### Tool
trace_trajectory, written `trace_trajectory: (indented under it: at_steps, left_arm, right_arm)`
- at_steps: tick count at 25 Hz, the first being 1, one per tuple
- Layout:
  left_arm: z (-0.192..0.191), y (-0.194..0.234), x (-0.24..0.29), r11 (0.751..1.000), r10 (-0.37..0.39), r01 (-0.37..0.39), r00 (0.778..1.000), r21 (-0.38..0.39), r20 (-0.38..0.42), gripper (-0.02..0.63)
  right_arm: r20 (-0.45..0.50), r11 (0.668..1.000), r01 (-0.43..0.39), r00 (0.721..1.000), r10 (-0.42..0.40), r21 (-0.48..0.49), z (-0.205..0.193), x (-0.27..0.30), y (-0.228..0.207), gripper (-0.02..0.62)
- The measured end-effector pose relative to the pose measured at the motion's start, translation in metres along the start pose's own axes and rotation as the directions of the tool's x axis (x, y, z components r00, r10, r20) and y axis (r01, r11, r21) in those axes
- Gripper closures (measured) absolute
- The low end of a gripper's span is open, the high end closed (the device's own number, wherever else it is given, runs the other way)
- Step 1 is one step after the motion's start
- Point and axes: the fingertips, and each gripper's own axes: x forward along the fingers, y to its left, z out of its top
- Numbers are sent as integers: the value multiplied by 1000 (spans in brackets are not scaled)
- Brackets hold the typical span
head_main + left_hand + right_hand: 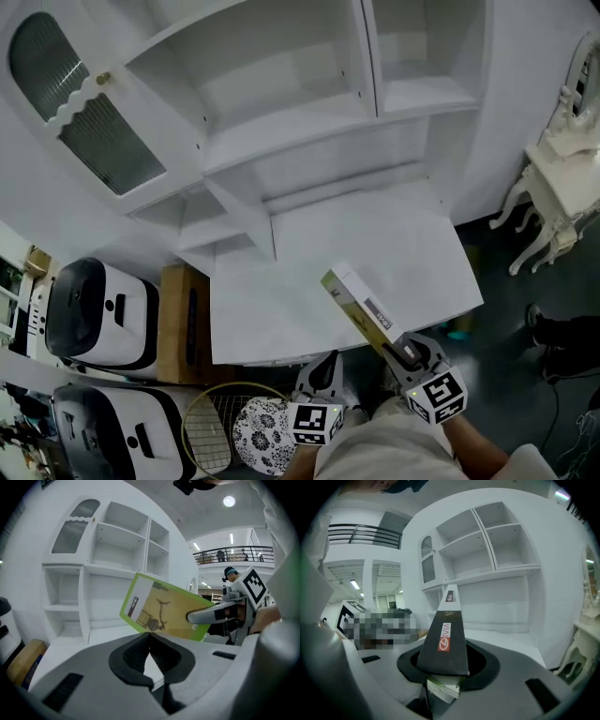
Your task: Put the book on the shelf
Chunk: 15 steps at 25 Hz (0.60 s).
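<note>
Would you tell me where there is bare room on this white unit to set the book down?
The desktop is bare, and so are the middle shelf above it and the right-hand shelf. The floor left of the desktop is crowded: white appliances, a brown box, a racket.

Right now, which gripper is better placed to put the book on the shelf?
The right. The right gripper clamps the book, whose free end points toward the white shelf. The left gripper is shut and empty beside it.

The book [356,305] juts from the right tongs [401,354], seemingly over the counter [281,300], before the shelf [281,131].
</note>
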Motion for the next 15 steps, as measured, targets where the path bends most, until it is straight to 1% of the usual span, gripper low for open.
trace_trajectory:
  at_steps: [5,10,15]
  left_arm:
    - [29,11,36,999,51,-51,998,-1,20,601]
    - [52,26,55,995,101,-100,994,-19,44,601]
    - [73,42,64,993,116,-115,991,-11,61,601]
  right_arm:
    - [31,999,-52,998,52,6,30,22,-30,463]
    - [65,995,-100,993,98,22,58,35,-48,463]
    - [99,986,-135,987,126,97,85,44,-57,463]
